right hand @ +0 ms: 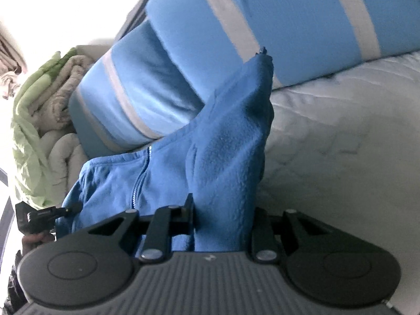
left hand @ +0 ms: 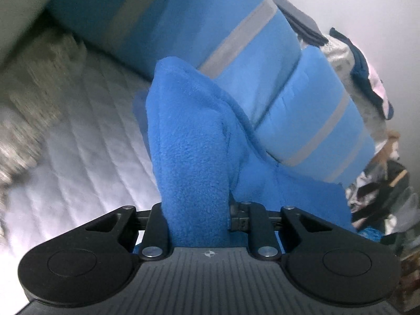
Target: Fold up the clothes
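Observation:
A blue fleece jacket (left hand: pixel 189 131) rises in a bunched fold from my left gripper (left hand: pixel 198 218), whose jaws are shut on it; the cloth hides the fingertips. In the right wrist view the same fleece jacket (right hand: pixel 231 131) stands up between the jaws of my right gripper (right hand: pixel 223 223), which is shut on it too. Its zipper (right hand: pixel 140 181) runs down the part lying left of the grip. At the far left edge of that view the left gripper (right hand: pixel 39 215) shows, with a hand below it.
The jacket lies on a white quilted mattress (left hand: pixel 78 157) (right hand: pixel 341 144). Light blue pillows with grey stripes (left hand: pixel 210 26) (right hand: pixel 288 13) lie just behind it. A pile of mixed clothes (left hand: pixel 367 78) sits at the right; a green and beige blanket (right hand: pixel 39 92) is stacked at the left.

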Tool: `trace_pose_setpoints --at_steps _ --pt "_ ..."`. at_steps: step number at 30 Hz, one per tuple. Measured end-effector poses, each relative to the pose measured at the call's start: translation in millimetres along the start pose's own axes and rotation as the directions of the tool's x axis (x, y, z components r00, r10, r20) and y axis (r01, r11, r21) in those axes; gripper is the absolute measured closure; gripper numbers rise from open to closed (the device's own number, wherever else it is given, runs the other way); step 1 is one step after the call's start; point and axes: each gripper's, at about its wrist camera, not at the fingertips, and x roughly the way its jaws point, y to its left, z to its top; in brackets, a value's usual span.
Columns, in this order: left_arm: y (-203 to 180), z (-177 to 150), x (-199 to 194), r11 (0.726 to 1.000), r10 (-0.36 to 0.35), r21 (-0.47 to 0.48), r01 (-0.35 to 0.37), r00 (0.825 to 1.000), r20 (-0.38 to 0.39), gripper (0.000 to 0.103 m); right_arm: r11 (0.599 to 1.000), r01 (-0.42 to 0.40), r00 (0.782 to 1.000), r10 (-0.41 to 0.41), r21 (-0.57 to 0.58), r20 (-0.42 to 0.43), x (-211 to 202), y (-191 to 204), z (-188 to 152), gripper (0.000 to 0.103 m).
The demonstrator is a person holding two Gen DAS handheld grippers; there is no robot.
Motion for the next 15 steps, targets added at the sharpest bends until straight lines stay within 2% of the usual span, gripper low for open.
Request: trace_pose_setpoints --at_steps 4,8,12,14,15 --pt "6 21 -35 0.996 0.085 0.033 -0.086 0.996 0.033 0.082 1.000 -0.028 0.999 0.028 0.001 -0.016 30 37 -5 0.079" --pt "14 45 -73 0.983 0.174 0.045 -0.178 0.982 0.076 0.082 0.996 -0.089 0.995 0.089 -0.003 -0.036 65 79 -13 0.079" --pt "30 67 -105 0.956 0.272 0.077 -0.284 0.952 0.137 0.082 0.986 -0.162 0.986 0.160 -0.029 -0.052 97 124 -26 0.080" --pt "39 75 -109 0.935 0.323 0.098 -0.341 0.933 0.161 0.074 0.984 -0.173 0.983 0.170 -0.048 -0.065 114 140 -33 0.076" --pt "46 77 -104 0.909 0.388 0.095 -0.405 0.908 0.161 0.069 0.988 -0.134 0.988 0.127 -0.078 -0.083 125 147 -38 0.062"
